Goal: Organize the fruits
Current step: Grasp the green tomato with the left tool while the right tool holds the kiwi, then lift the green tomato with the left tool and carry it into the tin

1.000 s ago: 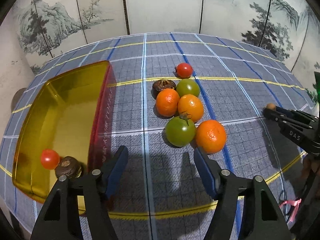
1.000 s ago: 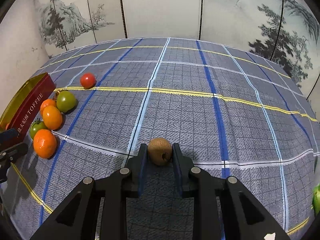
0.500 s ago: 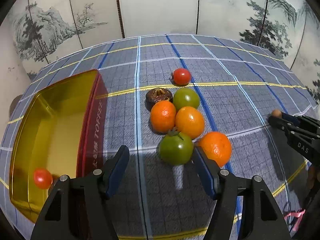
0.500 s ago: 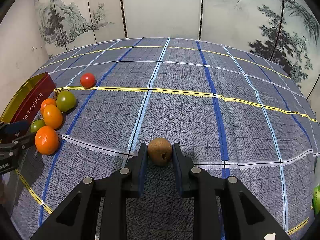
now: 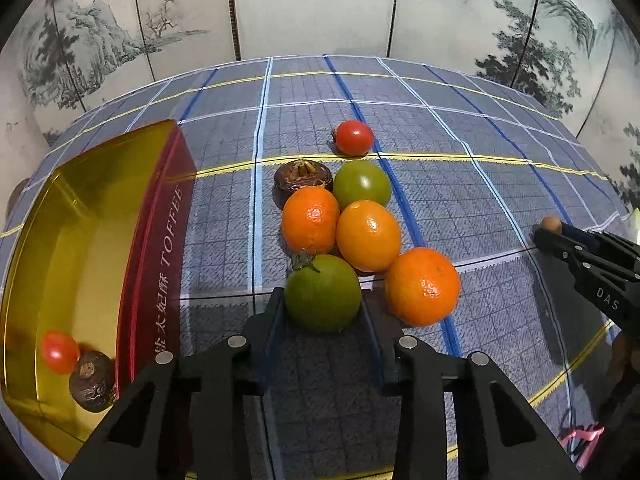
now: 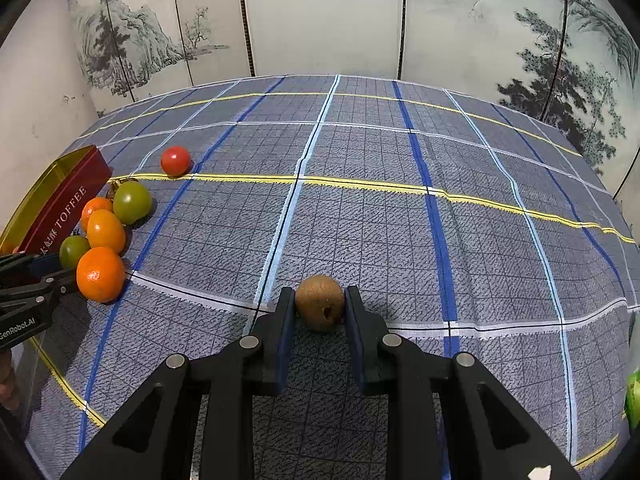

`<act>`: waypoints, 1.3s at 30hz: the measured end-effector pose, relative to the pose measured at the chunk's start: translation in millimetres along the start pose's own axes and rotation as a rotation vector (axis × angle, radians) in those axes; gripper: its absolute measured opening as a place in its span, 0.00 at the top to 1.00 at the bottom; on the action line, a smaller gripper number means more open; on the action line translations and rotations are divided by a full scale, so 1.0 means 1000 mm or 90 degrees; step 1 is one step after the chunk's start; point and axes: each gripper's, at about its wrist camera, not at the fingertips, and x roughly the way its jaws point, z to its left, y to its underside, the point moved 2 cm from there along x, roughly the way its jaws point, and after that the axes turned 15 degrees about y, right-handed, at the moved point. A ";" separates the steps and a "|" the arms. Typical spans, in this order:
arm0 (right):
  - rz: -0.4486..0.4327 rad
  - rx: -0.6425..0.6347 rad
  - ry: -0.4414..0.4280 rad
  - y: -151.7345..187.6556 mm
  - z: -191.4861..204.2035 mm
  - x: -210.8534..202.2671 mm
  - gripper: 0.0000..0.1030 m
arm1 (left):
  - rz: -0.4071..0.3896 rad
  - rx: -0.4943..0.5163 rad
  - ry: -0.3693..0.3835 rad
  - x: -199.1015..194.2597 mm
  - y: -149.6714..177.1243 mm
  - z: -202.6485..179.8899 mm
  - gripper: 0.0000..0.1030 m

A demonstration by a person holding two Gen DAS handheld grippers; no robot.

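Observation:
My left gripper [image 5: 322, 306] is shut on a green tomato [image 5: 322, 293] at the near end of a fruit cluster on the checked cloth. Beside it lie three oranges [image 5: 422, 286], a second green tomato [image 5: 362, 183], a brown fruit [image 5: 303, 176] and a red tomato [image 5: 353, 137]. A gold toffee tin [image 5: 84, 248] on the left holds a red tomato [image 5: 60, 351] and a brown fruit [image 5: 91, 386]. My right gripper [image 6: 320, 306] is shut on a small brown fruit [image 6: 320, 307], low over the cloth, far right of the cluster.
The cluster [image 6: 105, 236] and tin [image 6: 60, 196] show at the far left in the right wrist view. A painted folding screen [image 5: 312, 8] stands behind the table. Something green [image 6: 633, 400] sits at the right edge.
My left gripper moved forward from beside the tin to the cluster and closed on the near green tomato. My right gripper stayed still, holding the brown fruit.

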 end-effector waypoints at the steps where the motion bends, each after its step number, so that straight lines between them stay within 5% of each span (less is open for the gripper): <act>1: 0.000 0.000 0.000 0.000 0.000 0.000 0.77 | 0.000 0.000 -0.001 -0.001 0.000 0.000 0.65; 23: -0.001 -0.006 0.008 0.000 0.003 -0.001 0.78 | -0.046 -0.027 -0.009 -0.056 0.000 0.010 0.65; 39: -0.001 -0.007 0.011 0.000 0.005 -0.001 0.78 | -0.110 -0.126 -0.122 -0.134 0.015 0.113 0.65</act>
